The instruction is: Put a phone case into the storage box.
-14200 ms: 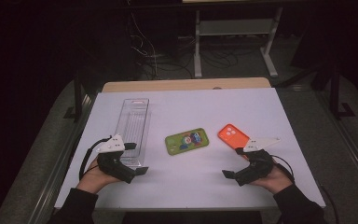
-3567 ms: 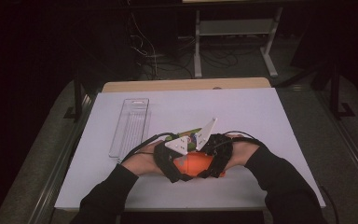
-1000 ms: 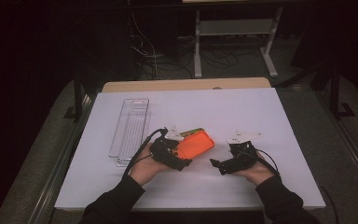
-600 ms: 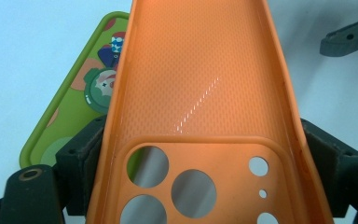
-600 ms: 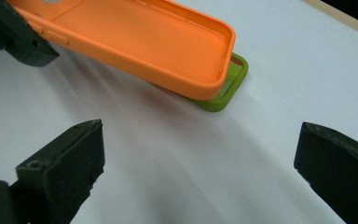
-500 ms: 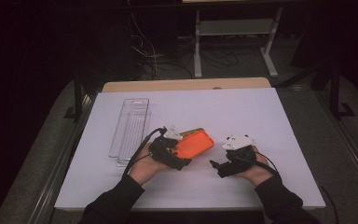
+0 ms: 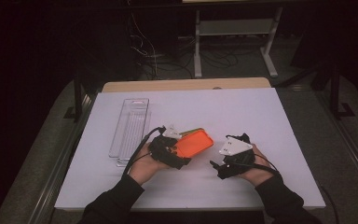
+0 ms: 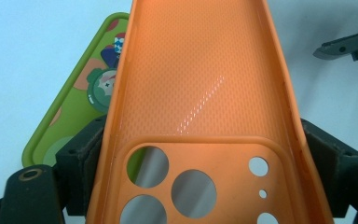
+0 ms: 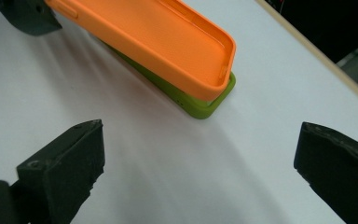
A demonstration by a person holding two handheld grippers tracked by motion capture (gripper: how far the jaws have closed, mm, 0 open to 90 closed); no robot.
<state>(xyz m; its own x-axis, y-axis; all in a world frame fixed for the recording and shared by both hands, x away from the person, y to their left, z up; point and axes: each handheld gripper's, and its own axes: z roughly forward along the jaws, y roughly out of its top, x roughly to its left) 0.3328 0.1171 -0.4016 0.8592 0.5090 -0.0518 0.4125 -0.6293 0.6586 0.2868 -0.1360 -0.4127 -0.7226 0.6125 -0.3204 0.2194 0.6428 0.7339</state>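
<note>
The white desk (image 7: 270, 140) stands in a dark room, with a clear plastic tray (image 7: 130, 130) lying on its left part. My left claw (image 7: 179, 151) is closed on the orange phone case (image 7: 195, 143): in the left gripper view, both pads press the long sides of the case (image 8: 200, 93) at its camera-cutout end, hollow side up. The case is held tilted just above the green phone case (image 9: 200, 105), which lies flat on the desk beneath it. In the right gripper view, the orange case's (image 9: 168, 42) free end overhangs the green one. My right claw (image 7: 216, 169) is open and empty, near the orange case, its jaws pointed toward it.
</note>
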